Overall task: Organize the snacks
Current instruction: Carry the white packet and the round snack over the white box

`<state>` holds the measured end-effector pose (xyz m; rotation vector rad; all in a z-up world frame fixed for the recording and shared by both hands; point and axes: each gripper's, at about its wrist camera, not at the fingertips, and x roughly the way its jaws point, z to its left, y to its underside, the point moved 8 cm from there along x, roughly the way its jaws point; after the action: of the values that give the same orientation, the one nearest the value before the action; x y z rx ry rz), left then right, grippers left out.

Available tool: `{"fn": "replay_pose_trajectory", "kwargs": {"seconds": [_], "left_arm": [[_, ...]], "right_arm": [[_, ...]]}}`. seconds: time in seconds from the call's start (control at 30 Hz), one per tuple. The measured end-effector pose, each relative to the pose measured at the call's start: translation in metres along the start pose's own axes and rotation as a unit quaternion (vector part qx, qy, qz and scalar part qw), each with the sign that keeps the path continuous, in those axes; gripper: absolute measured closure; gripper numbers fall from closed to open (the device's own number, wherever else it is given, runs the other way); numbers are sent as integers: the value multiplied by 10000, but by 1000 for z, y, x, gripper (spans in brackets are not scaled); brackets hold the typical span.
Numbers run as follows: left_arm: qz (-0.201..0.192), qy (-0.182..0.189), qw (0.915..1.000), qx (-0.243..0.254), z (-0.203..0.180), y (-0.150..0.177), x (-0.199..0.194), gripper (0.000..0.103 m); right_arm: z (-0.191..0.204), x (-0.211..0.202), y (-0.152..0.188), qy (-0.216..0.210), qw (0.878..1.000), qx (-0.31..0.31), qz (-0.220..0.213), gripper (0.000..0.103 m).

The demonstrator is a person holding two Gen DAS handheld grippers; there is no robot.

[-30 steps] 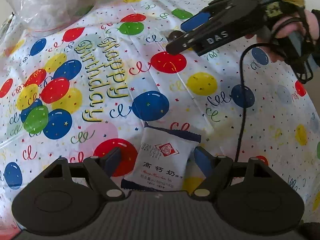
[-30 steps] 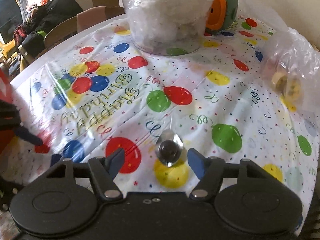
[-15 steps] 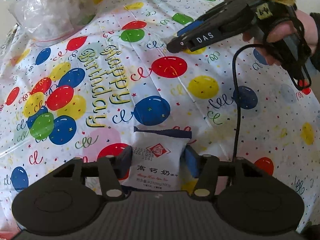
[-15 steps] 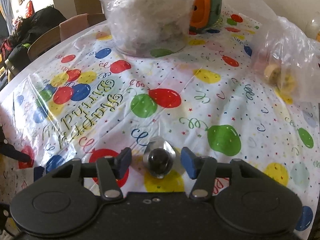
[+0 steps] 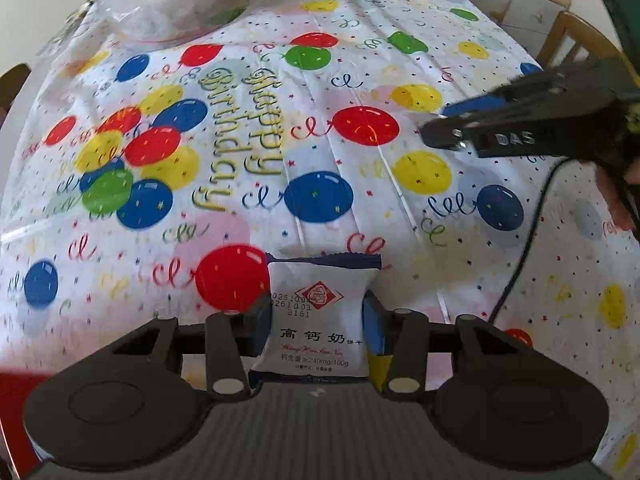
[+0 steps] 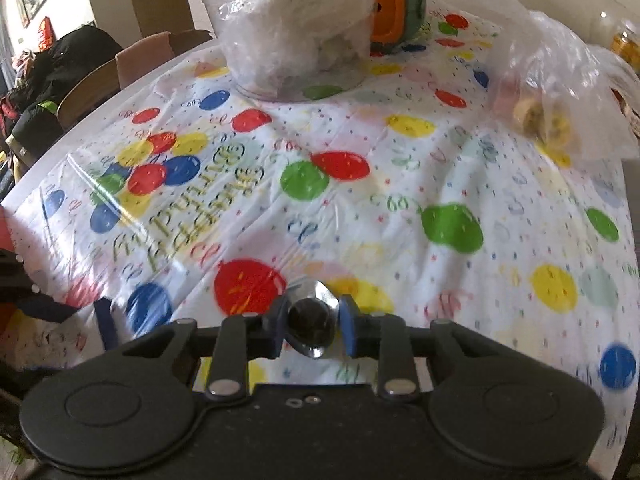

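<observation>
**Both grippers hold a snack above the party tablecloth**

While the balloon-printed tablecloth [image 5: 320, 92] fills most of both views, each gripper has a snack pinched between its blue pads. The left gripper [image 5: 318, 318] is clamped on a small white biscuit packet [image 5: 318, 312] with a red diamond logo and Chinese print; the pads press its two long sides, so the packet sits flat and square between them, its dark crimped top edge pointing away from the camera. The right gripper [image 6: 310, 326] is closed on a small dark round candy in a clear shiny wrapper [image 6: 310, 320], held at its widest part, probably so the slippery wrapper cannot twist free.

Across the table stands a clear plastic tub [image 6: 298, 36] lined with crumpled plastic, with an orange and green box [image 6: 400, 12] behind it. To the right lies a clear plastic bag [image 6: 560, 92] with yellowish round snacks inside. The tub looks the likely place for the held snacks, though that is a guess. Both snacks are near the table's near edge, well apart from the tub.
</observation>
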<state>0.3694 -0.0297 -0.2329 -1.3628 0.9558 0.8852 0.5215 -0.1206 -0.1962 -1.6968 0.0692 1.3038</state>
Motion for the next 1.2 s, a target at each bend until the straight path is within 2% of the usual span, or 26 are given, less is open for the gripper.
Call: {"fn": "replay_pose_trajectory", "kwargs": {"seconds": [0.23, 0.5, 0.73, 1.2], "left_arm": [[21, -55, 9995, -303, -5, 22, -16, 58], [-4, -189, 9984, -531, -4, 46, -57, 58], [-155, -22, 9982, -586, -3, 70, -101, 58], [-664, 388, 9952, -610, 22, 116, -205, 58]], "right_arm": [[6, -30, 24, 95, 9993, 366, -62, 77], [36, -78, 54, 107, 9979, 641, -36, 77], [76, -121, 70, 126, 9965, 821, -29, 77], [167, -210, 77, 232, 9950, 885, -404, 77]]}}
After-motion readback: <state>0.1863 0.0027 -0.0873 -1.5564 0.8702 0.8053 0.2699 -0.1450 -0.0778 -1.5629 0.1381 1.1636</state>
